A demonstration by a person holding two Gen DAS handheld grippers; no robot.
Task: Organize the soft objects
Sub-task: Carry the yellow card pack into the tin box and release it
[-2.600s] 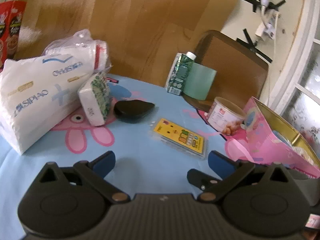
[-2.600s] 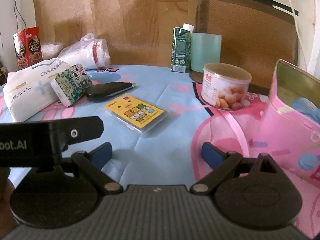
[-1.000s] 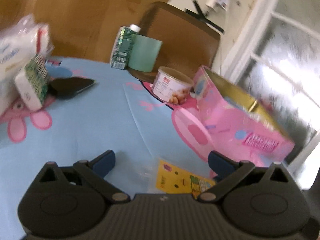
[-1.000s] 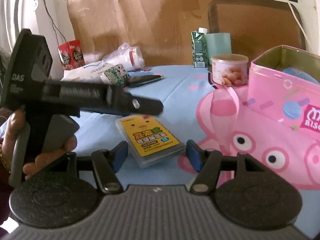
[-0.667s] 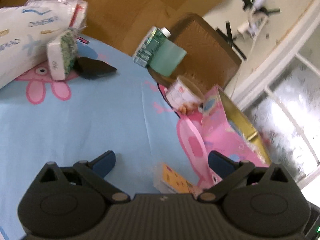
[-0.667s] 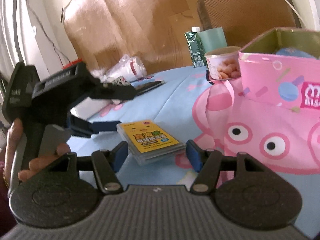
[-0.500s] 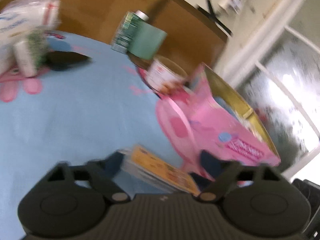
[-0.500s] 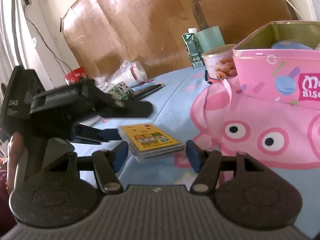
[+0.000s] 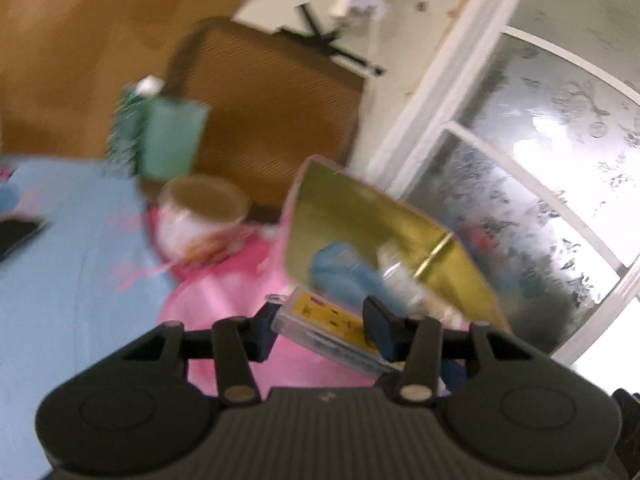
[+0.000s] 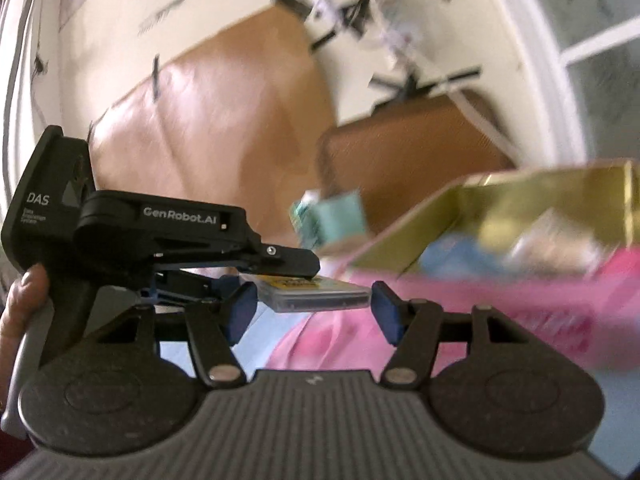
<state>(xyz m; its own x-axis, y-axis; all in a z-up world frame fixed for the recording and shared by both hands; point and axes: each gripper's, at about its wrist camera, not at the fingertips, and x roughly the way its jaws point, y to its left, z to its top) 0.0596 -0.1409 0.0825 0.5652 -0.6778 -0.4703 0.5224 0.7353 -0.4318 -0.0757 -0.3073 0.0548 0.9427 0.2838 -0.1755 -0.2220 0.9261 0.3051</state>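
- Left hand-held gripper [image 9: 322, 330] clamps a flat pack [image 9: 332, 330]: clear plastic wrap, yellow printed face, thin grey edge; both blue pads touch its sides.
- Pack sits lower centre of the left wrist frame, tilted, lifted off the tabletop [image 9: 60, 280], in front of the pink tin [image 9: 360, 216].
- In the right wrist frame the same pack [image 10: 316, 294] shows edge-on at centre, level, yellow top and clear-grey side, held under the black finger of the left hand-held gripper [image 10: 280, 276].
- Right hand-held gripper [image 10: 314, 314] holds nothing; jaws spread moderately, the pack seen in the gap beyond them.
- Pink tin is open, gold inside, with a blue soft item [image 9: 344, 272] in it; blurred, details unclear.
- Tin [image 10: 500, 240] fills the right of the right wrist frame.
- Round snack can [image 9: 200, 216] left of the tin, green carton [image 9: 128, 136] and teal cup [image 9: 172, 140] behind it, upper left.
- Tabletop cloth light blue with pink cartoon print.
- Both frames motion-blurred.
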